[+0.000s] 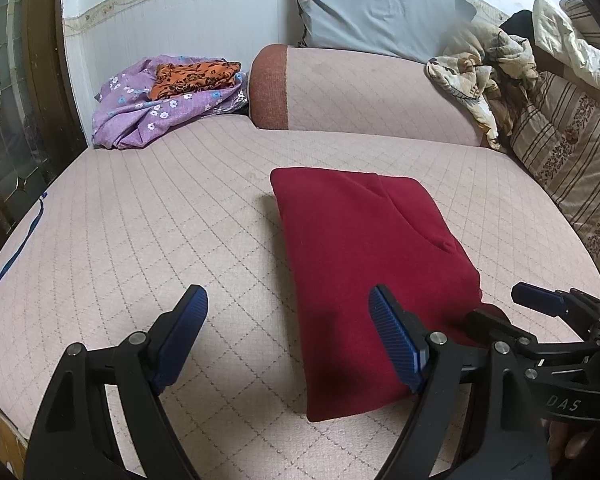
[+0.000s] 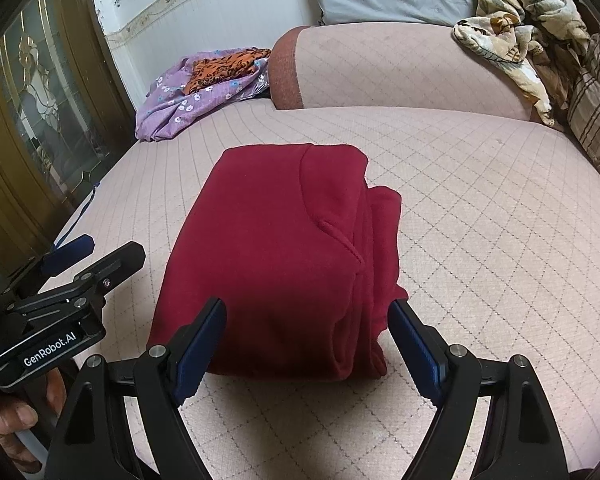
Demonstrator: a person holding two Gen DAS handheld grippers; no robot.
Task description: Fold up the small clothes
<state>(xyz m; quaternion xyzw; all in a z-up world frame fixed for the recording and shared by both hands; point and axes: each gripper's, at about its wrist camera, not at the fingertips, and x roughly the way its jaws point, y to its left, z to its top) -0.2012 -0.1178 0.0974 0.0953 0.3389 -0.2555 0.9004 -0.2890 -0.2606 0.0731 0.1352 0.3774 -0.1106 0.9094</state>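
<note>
A dark red garment (image 1: 364, 264) lies folded into a thick rectangle on the pale pink quilted bed cover (image 1: 160, 216). In the right wrist view the same red garment (image 2: 284, 256) fills the middle, its layered edges showing on the right side. My left gripper (image 1: 288, 312) hovers open above the garment's near left edge, nothing between its blue pads. My right gripper (image 2: 308, 320) is open too, just above the garment's near end without touching it. Each gripper also shows at the edge of the other's view: the right gripper (image 1: 504, 308) and the left gripper (image 2: 100, 250).
A purple flowered cloth (image 1: 156, 108) with an orange patterned piece (image 1: 196, 78) on it lies at the back left. A pink bolster (image 1: 364, 96) and a grey pillow (image 1: 376, 8) sit behind. Crumpled beige cloth (image 1: 484, 76) and a striped pillow (image 1: 572, 160) are at the right.
</note>
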